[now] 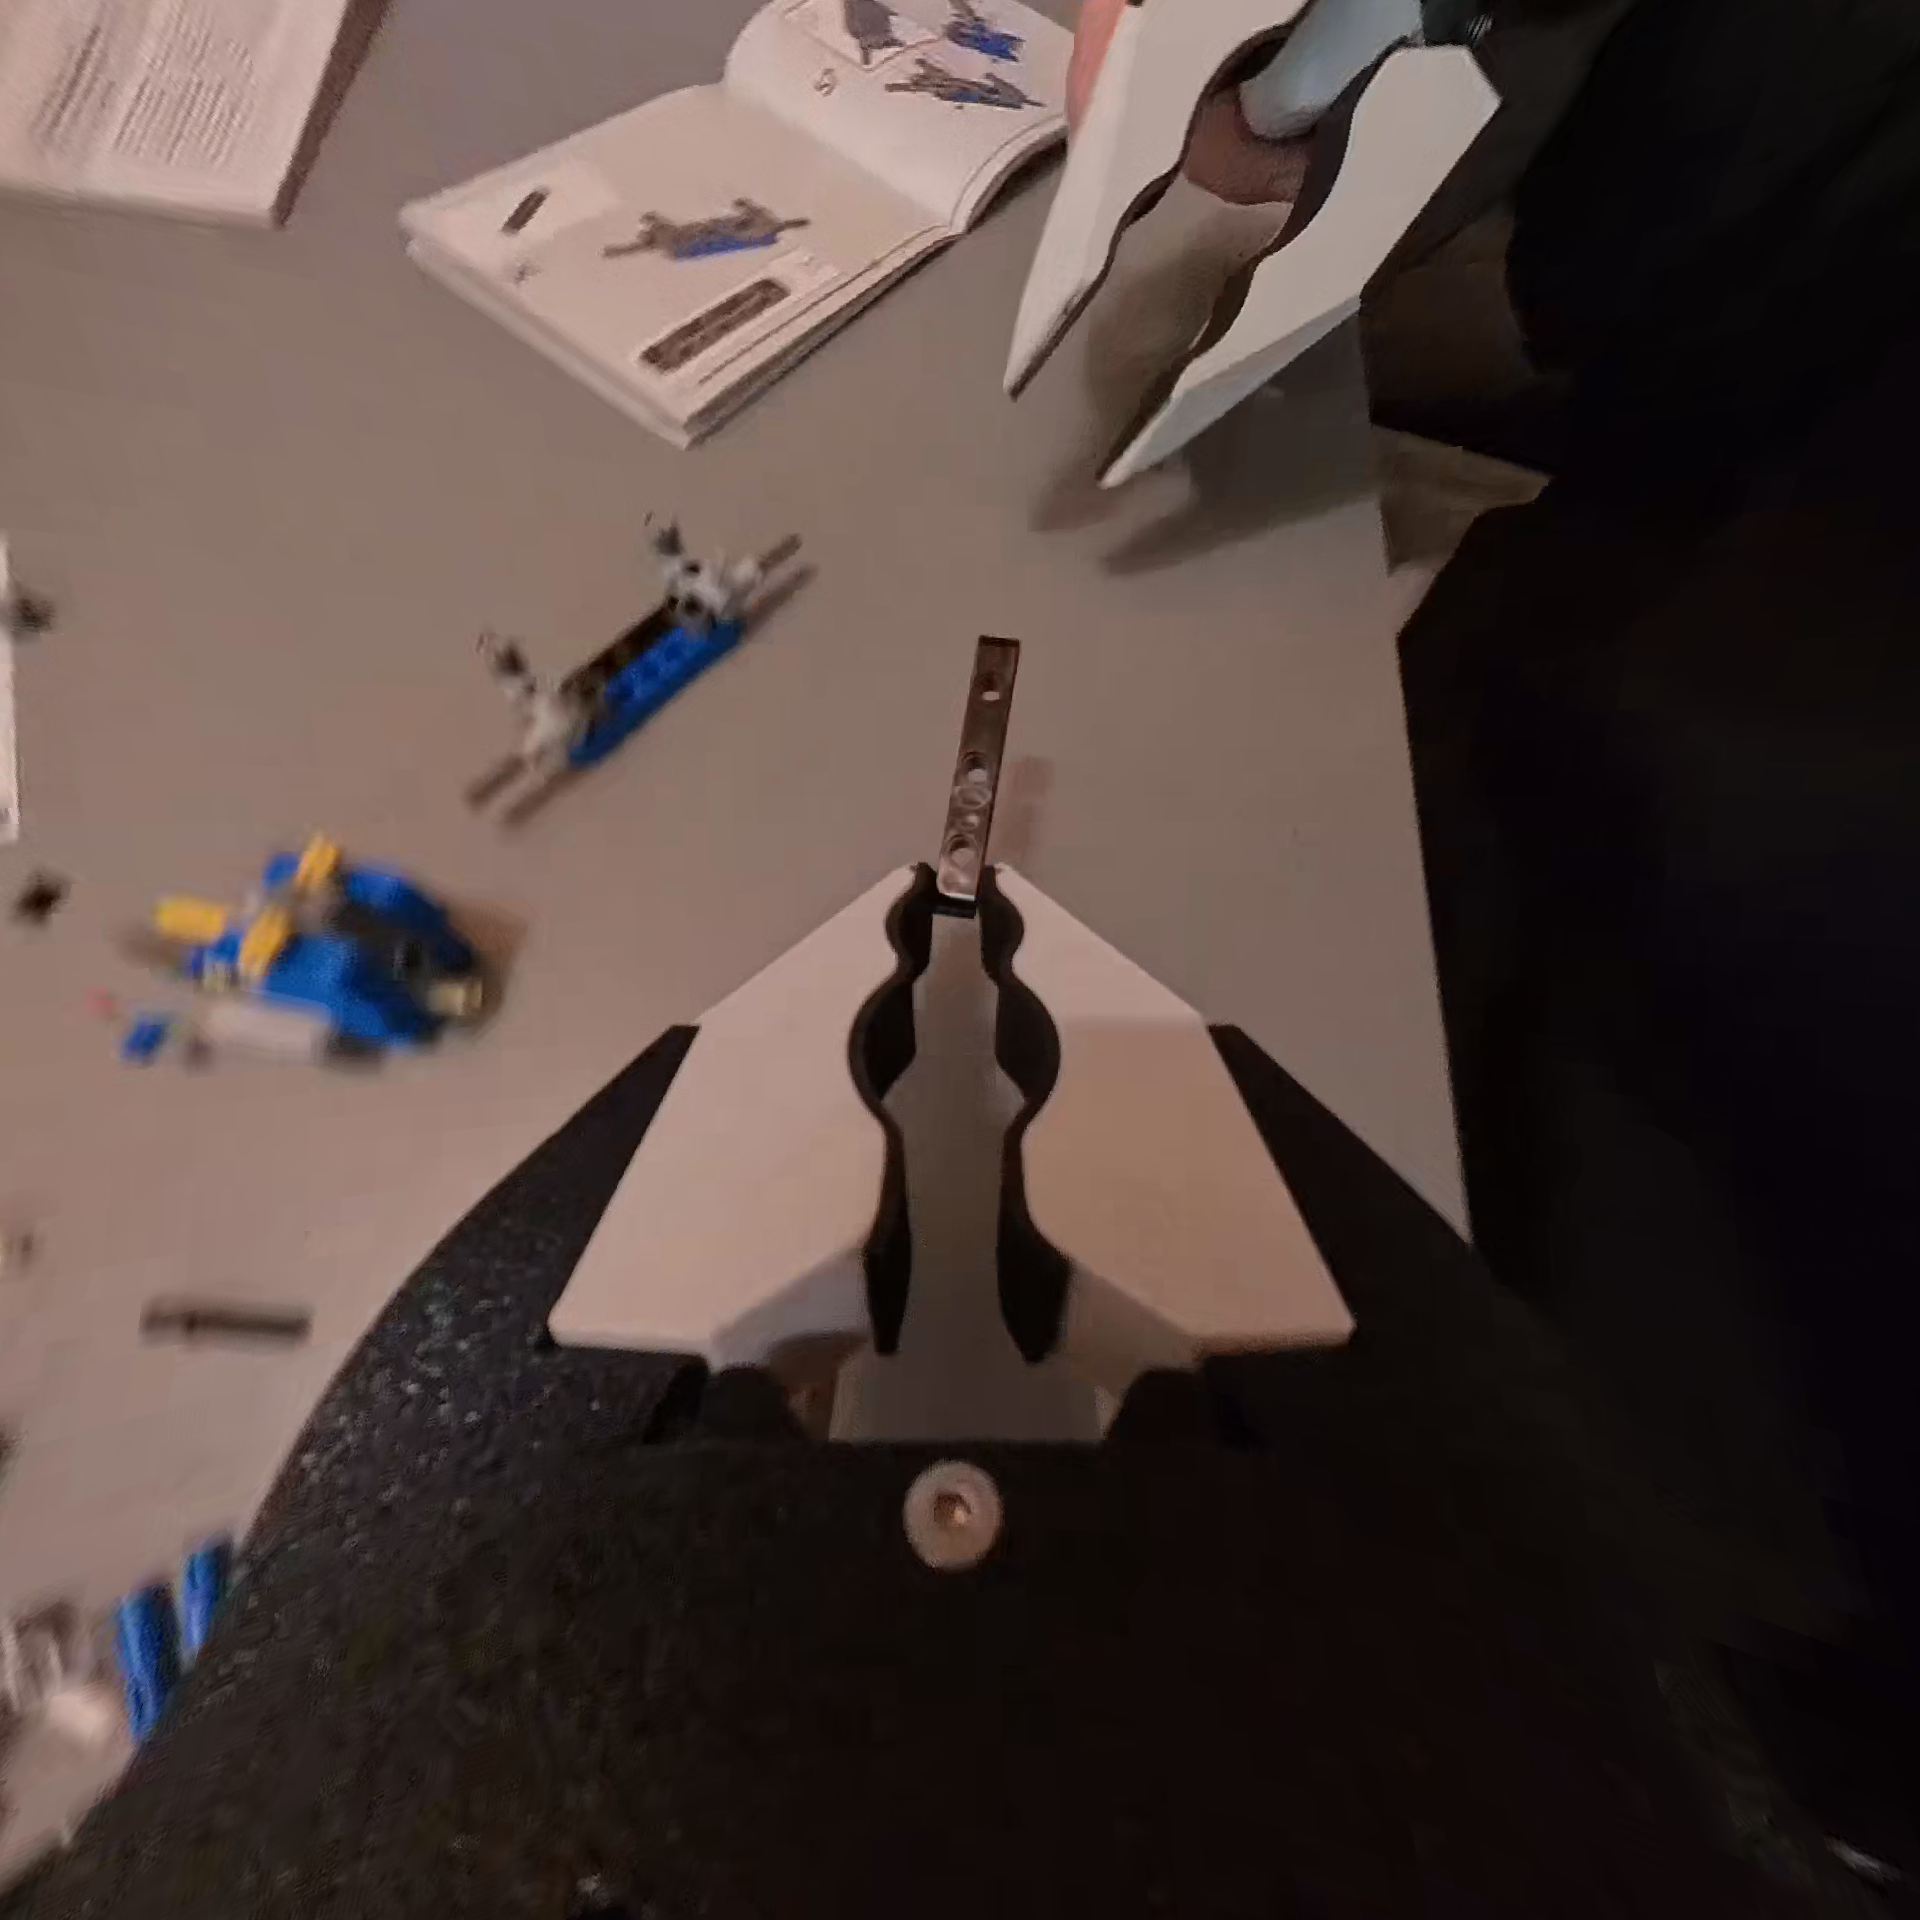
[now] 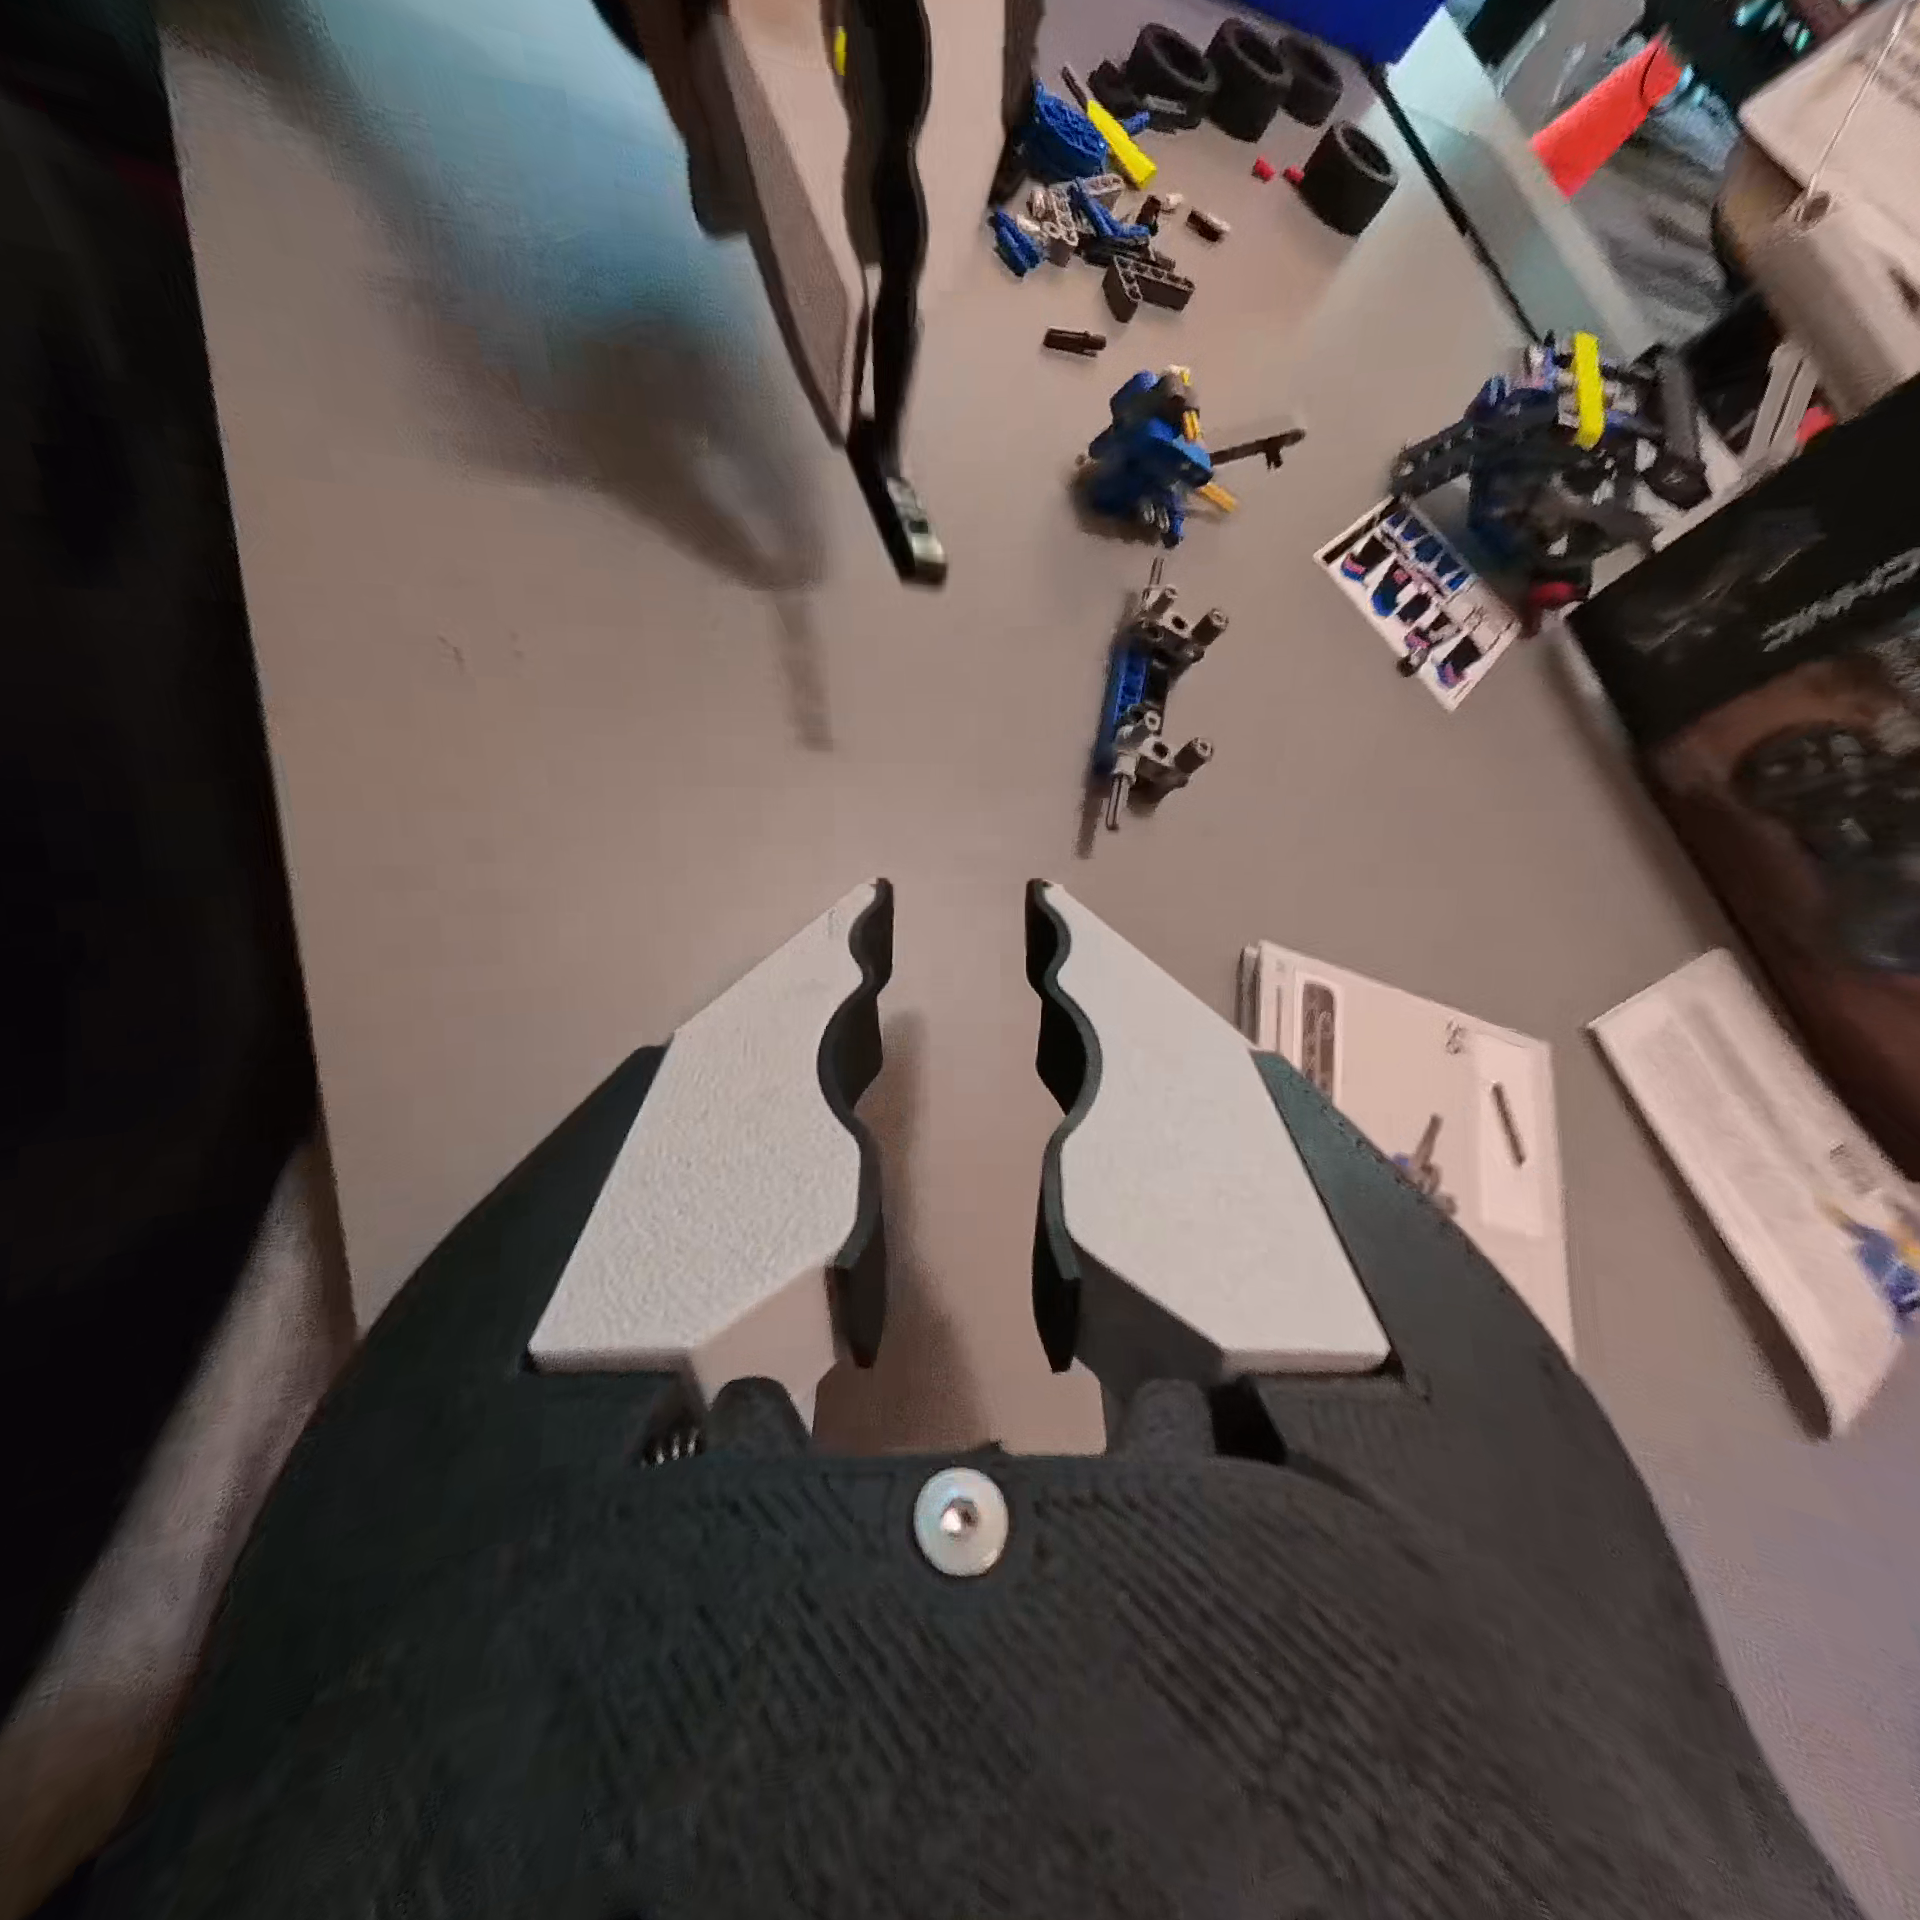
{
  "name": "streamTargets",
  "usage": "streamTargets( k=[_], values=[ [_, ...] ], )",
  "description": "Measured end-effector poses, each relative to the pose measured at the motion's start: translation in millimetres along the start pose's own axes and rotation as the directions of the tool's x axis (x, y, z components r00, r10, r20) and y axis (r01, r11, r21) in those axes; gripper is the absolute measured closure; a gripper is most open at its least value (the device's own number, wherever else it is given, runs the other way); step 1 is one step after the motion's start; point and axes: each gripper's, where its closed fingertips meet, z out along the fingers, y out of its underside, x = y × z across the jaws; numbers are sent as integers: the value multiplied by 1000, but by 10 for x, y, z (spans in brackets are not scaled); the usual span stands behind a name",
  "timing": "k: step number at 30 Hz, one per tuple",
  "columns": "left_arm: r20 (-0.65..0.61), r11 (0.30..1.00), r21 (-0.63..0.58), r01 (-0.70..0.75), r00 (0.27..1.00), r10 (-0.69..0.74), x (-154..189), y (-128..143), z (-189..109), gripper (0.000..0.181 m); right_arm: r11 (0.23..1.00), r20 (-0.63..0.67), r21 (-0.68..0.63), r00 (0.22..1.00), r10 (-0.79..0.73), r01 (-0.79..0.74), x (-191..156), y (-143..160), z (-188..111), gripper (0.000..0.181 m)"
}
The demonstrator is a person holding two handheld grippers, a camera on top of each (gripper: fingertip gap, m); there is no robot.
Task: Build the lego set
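Note:
My left gripper (image 1: 954,878) is shut on a long dark grey beam with holes (image 1: 980,764), which sticks out forward above the table; it also shows in the right wrist view (image 2: 912,530). My right gripper (image 2: 958,894) is open and empty above bare table; it shows at the top right of the left wrist view (image 1: 1081,436). A blue and grey axle assembly (image 1: 623,665) (image 2: 1148,696) lies on the table. A blue and yellow sub-assembly (image 1: 322,951) (image 2: 1148,452) lies near it.
An open instruction booklet (image 1: 748,208) (image 2: 1403,1101) lies on the grey table (image 1: 831,520). Loose parts (image 2: 1091,229) and black tyres (image 2: 1247,73) lie at the far end. A larger dark blue build (image 2: 1548,457), a sticker sheet (image 2: 1418,603) and a dark box (image 2: 1787,727) stand at the right. Left tips to right tips: about 12 cm. About 25 cm separates my left fingertips from the larger dark blue build (image 2: 1548,457).

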Motion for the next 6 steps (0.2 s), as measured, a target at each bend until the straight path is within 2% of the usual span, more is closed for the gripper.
streamTargets(
  k=[1,6],
  values=[
    [16,999,-27,-41,999,41,-7,-50,119,176,999,5,1,999,37,-37,1,26,-28,157],
    [4,986,-102,-131,991,133,57,-211,573,176,983,43,-24,982,183,-182,-15,219,-99,160]
  ],
)
